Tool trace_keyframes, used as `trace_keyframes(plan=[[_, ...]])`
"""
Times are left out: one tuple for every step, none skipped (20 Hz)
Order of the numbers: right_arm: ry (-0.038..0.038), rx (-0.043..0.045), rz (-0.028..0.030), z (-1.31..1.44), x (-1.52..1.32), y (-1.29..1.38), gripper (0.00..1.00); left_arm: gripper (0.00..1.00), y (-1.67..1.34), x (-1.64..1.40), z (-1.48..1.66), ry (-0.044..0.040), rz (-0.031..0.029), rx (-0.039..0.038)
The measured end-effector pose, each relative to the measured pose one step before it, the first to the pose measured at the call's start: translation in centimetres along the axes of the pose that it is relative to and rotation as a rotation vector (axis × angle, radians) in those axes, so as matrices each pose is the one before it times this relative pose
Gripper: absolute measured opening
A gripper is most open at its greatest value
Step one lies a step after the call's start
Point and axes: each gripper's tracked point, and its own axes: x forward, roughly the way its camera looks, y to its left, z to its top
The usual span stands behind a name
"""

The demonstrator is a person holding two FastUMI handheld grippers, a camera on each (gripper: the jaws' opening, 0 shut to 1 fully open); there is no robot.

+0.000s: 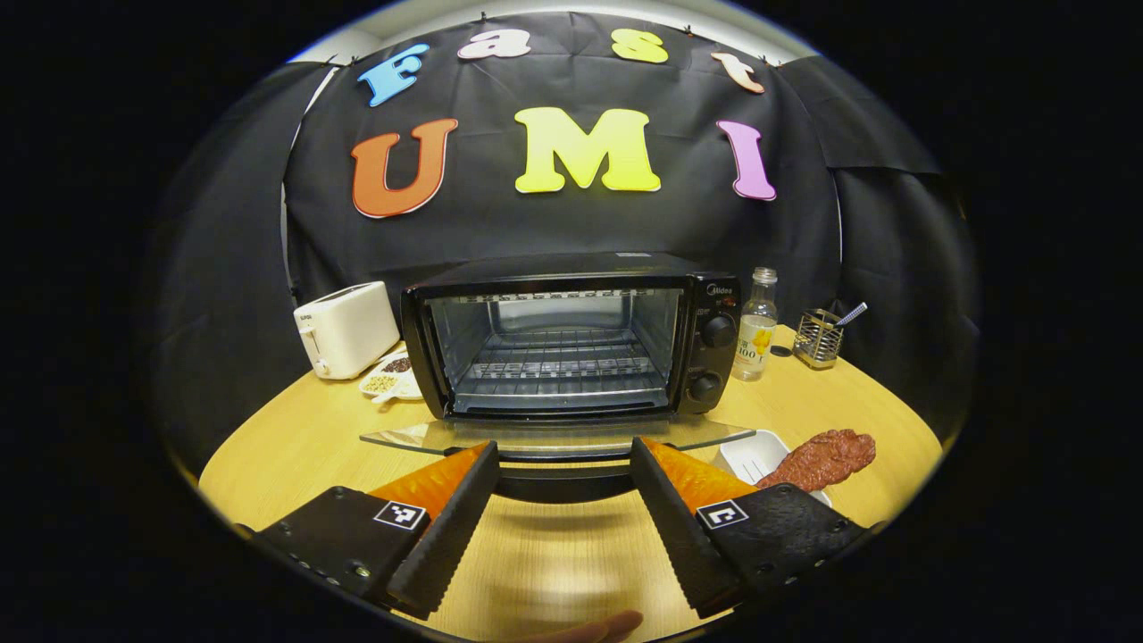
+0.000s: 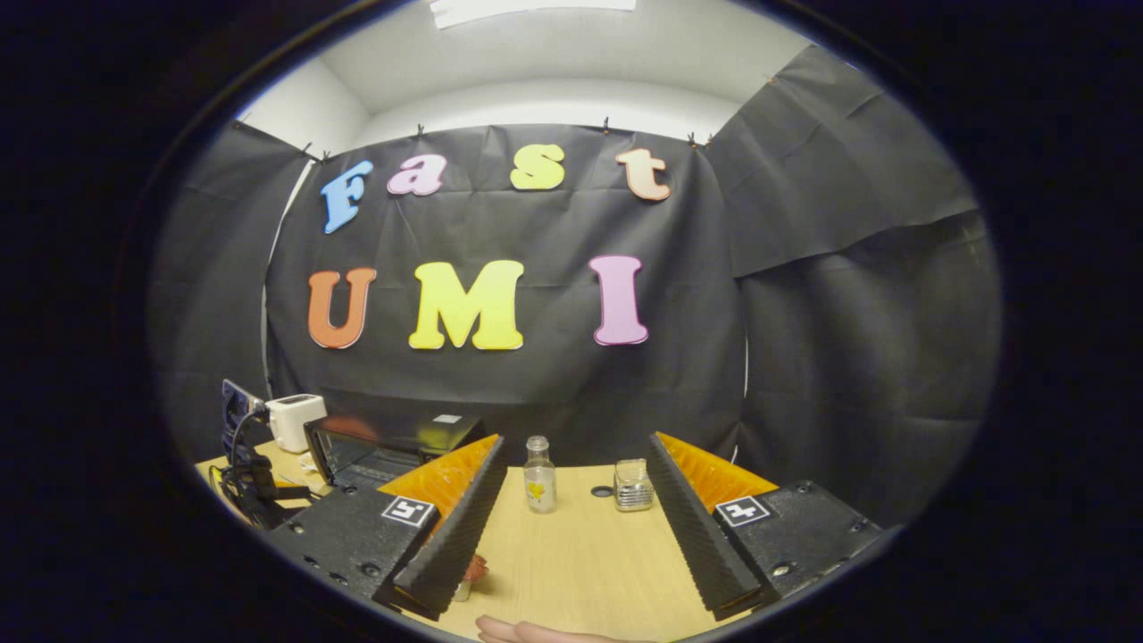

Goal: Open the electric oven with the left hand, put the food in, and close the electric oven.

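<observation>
Facing the black electric oven (image 1: 571, 335), glass door (image 1: 554, 438) dropped flat, wire rack inside.
Left gripper (image 1: 563, 464) and right gripper (image 2: 576, 500) both spread apart; lumpy reddish food (image 1: 823, 457) right of oven.

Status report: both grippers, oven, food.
Left gripper open, empty, facing black electric oven, glass door down. Right gripper open, empty. Reddish-brown meat on white tray, right of oven.

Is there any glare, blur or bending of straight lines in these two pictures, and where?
Left gripper view: sharp; the oven interior is evenly lit, its open glass door carries pale reflections, and the table edge curves from the fisheye. Right gripper view: a bright ceiling light at the top, soft focus toward the edges, and the bottle stands clear between the fingers.
</observation>
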Motion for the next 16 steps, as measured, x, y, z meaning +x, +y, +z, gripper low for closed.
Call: trace_keyframes(plan=[[0.00657,-0.00438,0.00011,-0.099,0.14,0.267,0.99,0.94,-0.001,0.045,-0.528,0.00103,-0.00015,-0.00087],[0.01193,0.00433,0.00928,-0.25,0.037,0.297,0.99,0.94,-0.096,-0.087,-0.675,0.01038,-0.00474,-0.00595],[0.01626,0.01556,0.0219,-0.296,-0.003,0.59,0.99,0.94,-0.129,-0.046,-0.735,0.01353,-0.00692,-0.00586],[0.01577,0.0138,0.01832,-0.322,0.063,0.554,0.99,0.94,-0.188,-0.071,-0.96,0.01748,-0.00778,-0.00515],[0.01229,0.00515,0.00666,-0.316,0.123,0.111,0.99,0.94,-0.119,0.051,-0.861,0.01779,-0.00828,0.00232],[0.00886,-0.00136,-0.00372,-0.329,0.334,-0.184,0.99,0.95,-0.154,0.185,-0.875,0.02039,-0.00905,-0.00331],[0.01021,-0.00227,-0.00558,-0.359,0.28,-0.1,0.99,0.95,-0.14,0.195,-0.94,0.02941,-0.0011,-0.0056],[0.01522,0.00103,-0.00027,-0.614,0.203,0.034,0.99,0.95,-0.114,0.193,-1.065,0.03263,-0.00085,-0.00477],[0.02262,0.00755,0.00876,-0.679,0.272,0.314,0.99,0.95,-0.138,0.241,-1.104,0.03367,-0.00088,-0.00998],[0.02559,0.0128,0.01423,-0.852,0.22,0.446,0.99,0.95,-0.07,0.021,-0.582,0.01186,0.00019,-0.00795],[0.02945,0.0141,0.01713,-0.772,0.356,0.473,0.98,0.96,-0.07,-0.178,0.253,-0.01458,0.00053,-0.00094],[0.03477,0.01406,0.01419,-1.055,0.377,0.205,0.99,0.95,-0.016,-0.074,0.407,-0.0149,-0.001,0.00534],[0.03743,0.01688,0.01588,-1.044,0.553,0.197,0.97,0.95,0.256,-0.114,0.401,-0.00786,0.00222,0.00026],[0.0397,0.0133,0.01736,-1.031,0.563,0.307,0.99,0.95,0.419,-0.328,0.279,-0.00403,0.00962,-0.00199],[0.03983,0.01066,0.01578,-1.037,0.68,0.13,0.99,0.95,0.473,-0.462,0.472,-0.00279,0.01135,-0.00443],[0.03572,0.00382,0.02185,-0.91,0.629,0.166,0.99,0.96,0.265,-0.698,0.56,-0.00614,-0.00242,-0.01369]])
